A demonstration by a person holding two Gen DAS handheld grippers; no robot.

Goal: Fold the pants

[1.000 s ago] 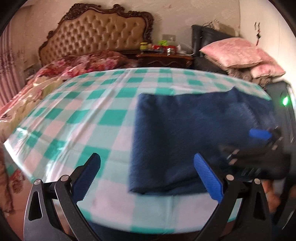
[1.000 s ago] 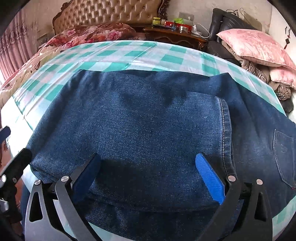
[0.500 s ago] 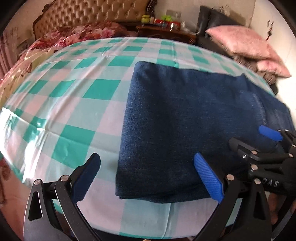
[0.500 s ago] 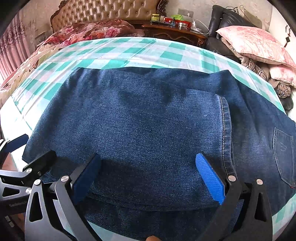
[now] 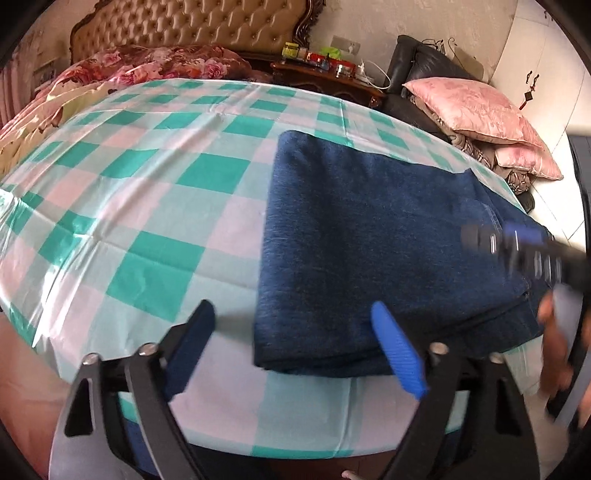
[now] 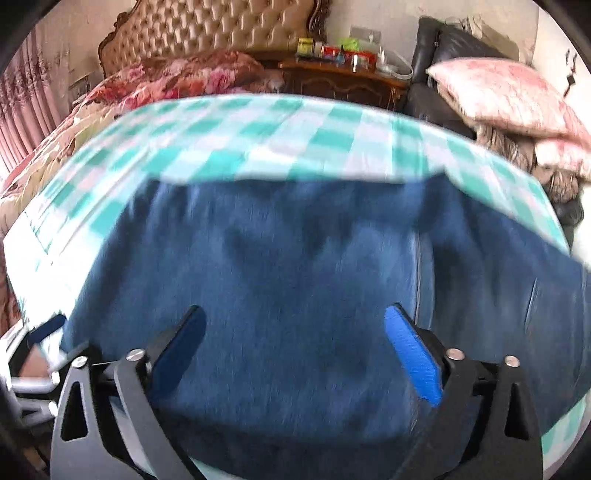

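Observation:
Dark blue denim pants [image 5: 369, 251] lie folded flat on a table with a green and white checked cloth [image 5: 147, 192]. My left gripper [image 5: 295, 350] is open and empty, above the table's near edge at the pants' near left corner. My right gripper [image 6: 295, 350] is open and empty, just above the near part of the pants [image 6: 295, 266]; its view is blurred by motion. The right gripper also shows blurred at the right edge of the left wrist view [image 5: 524, 251], over the pants.
Behind the table stand a bed with a tufted headboard [image 5: 192, 26] and floral bedding [image 5: 155, 66], a dark nightstand with jars [image 5: 325, 77], and pink pillows [image 5: 476, 110] on a dark chair at the right.
Both grippers have shifted; the right wrist view has pulled back and up from the pants and blurred. The left gripper has moved left and back a little. Both stay open.

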